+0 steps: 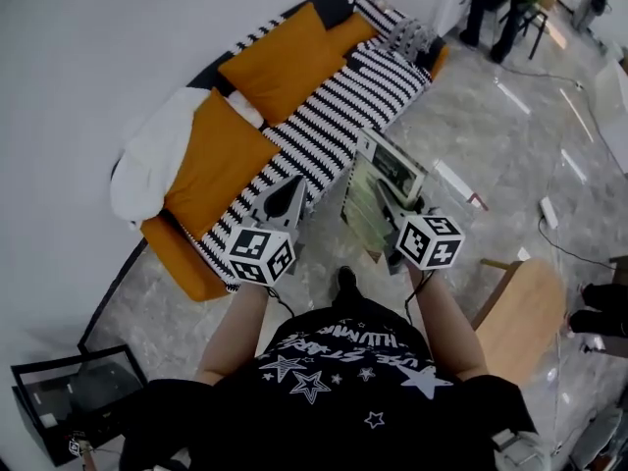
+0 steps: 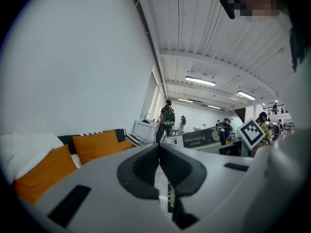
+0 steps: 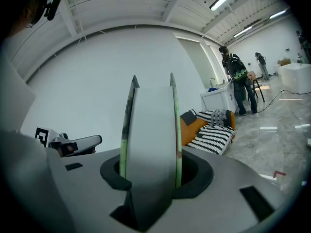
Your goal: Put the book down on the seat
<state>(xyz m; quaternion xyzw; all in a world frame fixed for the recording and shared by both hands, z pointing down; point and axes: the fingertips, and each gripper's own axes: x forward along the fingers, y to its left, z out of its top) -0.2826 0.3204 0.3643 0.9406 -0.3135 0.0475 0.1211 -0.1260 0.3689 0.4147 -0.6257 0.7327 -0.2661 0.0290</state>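
My right gripper (image 1: 389, 210) is shut on a thick book (image 1: 379, 180), held on edge above the floor just in front of the sofa. In the right gripper view the book's pale page block (image 3: 150, 125) stands between the jaws, green covers on both sides, with the right gripper (image 3: 149, 173) clamped round its lower end. The sofa's black-and-white striped seat (image 1: 343, 106) lies just beyond the book. My left gripper (image 1: 292, 194) hovers over the seat's front edge. Its jaws (image 2: 159, 149) are shut with nothing in them. The book (image 2: 201, 139) also shows from the left gripper's side.
Two orange cushions (image 1: 285, 57) (image 1: 216, 160) and a white blanket (image 1: 147, 155) lie along the sofa's back. A striped pillow (image 1: 412, 37) sits at its far end. A wooden seat (image 1: 520, 312) stands at my right, a black box (image 1: 69, 395) at the lower left. People (image 1: 505, 3) stand far off.
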